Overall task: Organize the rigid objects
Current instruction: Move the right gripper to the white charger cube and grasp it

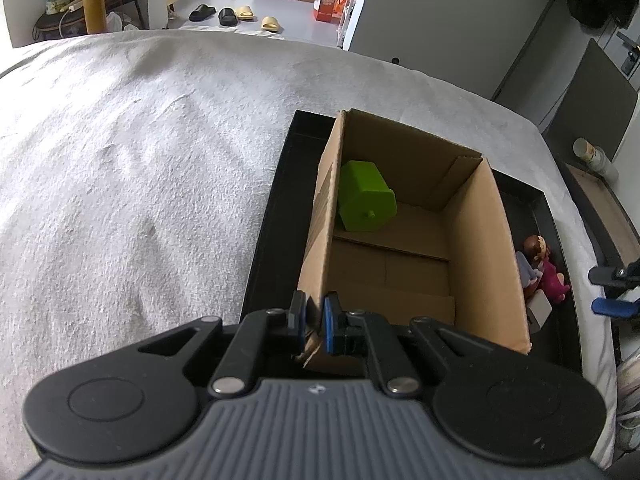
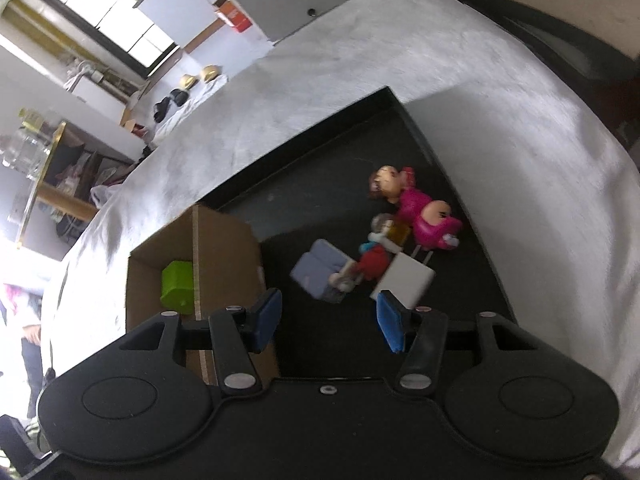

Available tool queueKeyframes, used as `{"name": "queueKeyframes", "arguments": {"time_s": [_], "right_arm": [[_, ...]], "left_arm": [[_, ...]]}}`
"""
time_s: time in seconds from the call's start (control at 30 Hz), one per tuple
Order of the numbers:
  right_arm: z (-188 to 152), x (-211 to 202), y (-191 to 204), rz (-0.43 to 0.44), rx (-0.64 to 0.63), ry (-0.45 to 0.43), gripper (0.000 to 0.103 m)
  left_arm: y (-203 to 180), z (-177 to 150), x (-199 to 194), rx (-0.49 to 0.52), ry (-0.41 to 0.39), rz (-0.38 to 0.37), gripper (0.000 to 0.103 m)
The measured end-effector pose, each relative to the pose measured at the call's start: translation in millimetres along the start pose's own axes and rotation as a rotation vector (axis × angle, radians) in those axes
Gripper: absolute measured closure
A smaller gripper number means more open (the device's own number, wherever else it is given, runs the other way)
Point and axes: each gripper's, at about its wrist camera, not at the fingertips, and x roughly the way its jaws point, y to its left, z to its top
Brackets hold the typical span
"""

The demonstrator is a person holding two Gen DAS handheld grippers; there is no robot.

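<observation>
Cardboard box wall sits pinched in your left gripper, lower centre; green block lies inside. Your right gripper hangs wide open above black tray floor near the figurines.

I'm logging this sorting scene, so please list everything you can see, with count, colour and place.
cardboard box: 1, brown, open, standing in the tray's left part
green block: 1, bright green, inside the box at its far left corner
tray: 1, black, on the white cloth
toy figures: a small cluster, pink, red and tan, in the tray right of the box; exact count unclear
white block: 1, white, in the tray beside the figures
white cloth: 1, covering the surface
left gripper: shut on the box's near wall
right gripper: open, above the tray near the white block
</observation>
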Motion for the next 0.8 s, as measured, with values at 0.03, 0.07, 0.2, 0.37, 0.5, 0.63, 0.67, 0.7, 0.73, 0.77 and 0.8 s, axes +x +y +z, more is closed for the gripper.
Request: {"name": "queueKeyframes", "arguments": {"time_s": [0.03,0.07,0.2,0.37,0.5,0.63,0.67,0.7,0.73,0.77,0.8], "right_arm": [[0.4,1.9,-3.5,-0.002,0.007,0.001,0.050],[1.3,4.7,-8.0,-0.002,0.017,0.001,0.050],[2.2,17.8,-22.1,0.009,0.035,0.002,0.048],[-2.4,37.6,-36.2,0.001,0.029,0.001,0.047],[-10.3,52.2,-45.4,-0.026,0.030,-0.004,0.047],[-10.9,61.4,-45.7,-0.061,0.020,-0.005,0.046],[-10.4,62.9,-45.1,-0.062,0.019,-0.006,0.045],[-9.9,64.9,-44.5,-0.061,0.017,-0.007,0.045],[-9.4,67.4,-43.3,-0.065,0.011,-0.007,0.045],[-9.2,69.6,-42.5,-0.073,0.002,-0.009,0.045],[-9.3,71.8,-41.5,-0.081,-0.007,-0.012,0.045]], "left_arm": [[-0.2,-0.1,-0.1,0.001,0.000,-0.001,0.095],[-0.4,-0.2,-0.1,0.005,0.000,0.000,0.095],[-0.4,0.9,-0.2,0.010,0.006,-0.002,0.095],[-0.8,2.2,-0.1,0.014,0.012,0.005,0.095],[-2.1,2.6,-0.3,0.025,0.017,0.006,0.095],[-2.3,3.4,0.0,0.026,0.021,0.008,0.095],[-2.5,3.7,0.1,0.026,0.021,0.008,0.095],[-2.5,3.8,0.2,0.027,0.021,0.009,0.095],[-2.3,3.6,0.3,0.027,0.021,0.009,0.095],[-2.0,3.3,0.4,0.028,0.021,0.009,0.095],[-1.8,3.0,0.3,0.030,0.022,0.007,0.095]]}}
